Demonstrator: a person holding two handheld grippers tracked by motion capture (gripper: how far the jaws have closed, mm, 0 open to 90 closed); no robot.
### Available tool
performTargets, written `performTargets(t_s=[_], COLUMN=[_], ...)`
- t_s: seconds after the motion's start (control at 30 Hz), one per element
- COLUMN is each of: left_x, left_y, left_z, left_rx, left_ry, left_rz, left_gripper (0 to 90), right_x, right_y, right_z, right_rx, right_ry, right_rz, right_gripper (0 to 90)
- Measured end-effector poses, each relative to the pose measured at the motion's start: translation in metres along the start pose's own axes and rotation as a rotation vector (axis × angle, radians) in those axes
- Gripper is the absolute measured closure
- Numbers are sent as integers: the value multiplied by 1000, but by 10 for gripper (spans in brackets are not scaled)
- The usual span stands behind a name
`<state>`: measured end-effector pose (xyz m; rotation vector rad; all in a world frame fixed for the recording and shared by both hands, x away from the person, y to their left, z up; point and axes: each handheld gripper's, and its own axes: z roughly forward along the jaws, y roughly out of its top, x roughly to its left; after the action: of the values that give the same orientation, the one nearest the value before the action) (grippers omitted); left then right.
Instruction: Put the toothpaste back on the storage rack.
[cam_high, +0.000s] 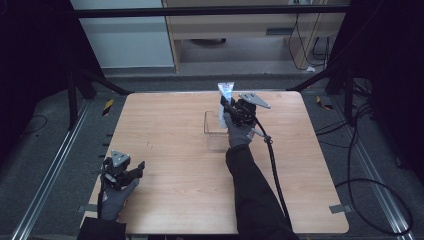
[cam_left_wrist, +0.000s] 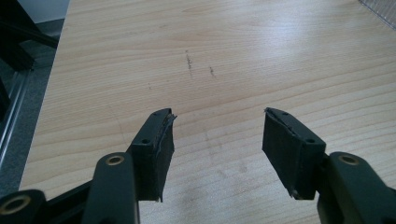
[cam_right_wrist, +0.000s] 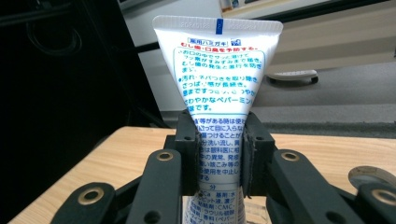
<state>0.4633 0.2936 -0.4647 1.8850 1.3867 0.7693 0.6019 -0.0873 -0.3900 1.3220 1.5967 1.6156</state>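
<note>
While upright between the jaws of the right gripper (cam_right_wrist: 221, 158), clamped across its lower body, stands a white toothpaste tube (cam_right_wrist: 218, 70), crimped flat end up, cap end down and hidden below the jaws. Long axis close to vertical, running straight up and down through the grip, so the fingers (cam_right_wrist: 191, 154) press on the two flat printed faces. Seen from the high view: same tube (cam_high: 225, 97) held by the right gripper (cam_high: 235, 114) directly over a clear plastic box (cam_high: 212, 131) near the middle of the far half of the wooden table (cam_high: 170, 170). Lower end apparently at or just inside the box's open top; whether touching the bottom, cannot tell. Judged as a placing or a lifting along that vertical line, with the box walls just beside the tube as the only thing to foul: any tilt could catch the cap end on a rim. Far nearer to the tube, the right hand; well apart at the near left corner, resting low over bare tabletop, the left gripper (cam_left_wrist: 217, 149), jaws spread wide and holding nothing. Between the two, bare wood with a few faint scuff marks (cam_left_wrist: 189, 60). Trailing back from the right gripper towards the near edge, a black cable (cam_high: 272, 165), clear of the box.
</note>
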Motion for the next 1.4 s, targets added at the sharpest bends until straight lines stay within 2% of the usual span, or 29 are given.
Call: performTargets(t_s=[0.47,0.87,1.0,1.13,1.4], left_x=[0,0,0,0,-1], left_y=[0,0,0,0,0], left_z=[0,0,0,0,0], left_rx=[0,-1,-1,-2,1], left_ry=[0,1,1,1,1], left_rz=[-1,0,0,0,3], left_gripper=[423,423,423,422,422], right_x=[4,6,8,9,6], right_y=[-21,-31,-34,-38,-44], right_z=[12,15,17,17,12], right_rx=[52,90,127,161,224], right_ry=[-23,-43,-39,-56,-50], right_rz=[-32,-75,-99,-130,-132], right_gripper=[723,717,710,702,668])
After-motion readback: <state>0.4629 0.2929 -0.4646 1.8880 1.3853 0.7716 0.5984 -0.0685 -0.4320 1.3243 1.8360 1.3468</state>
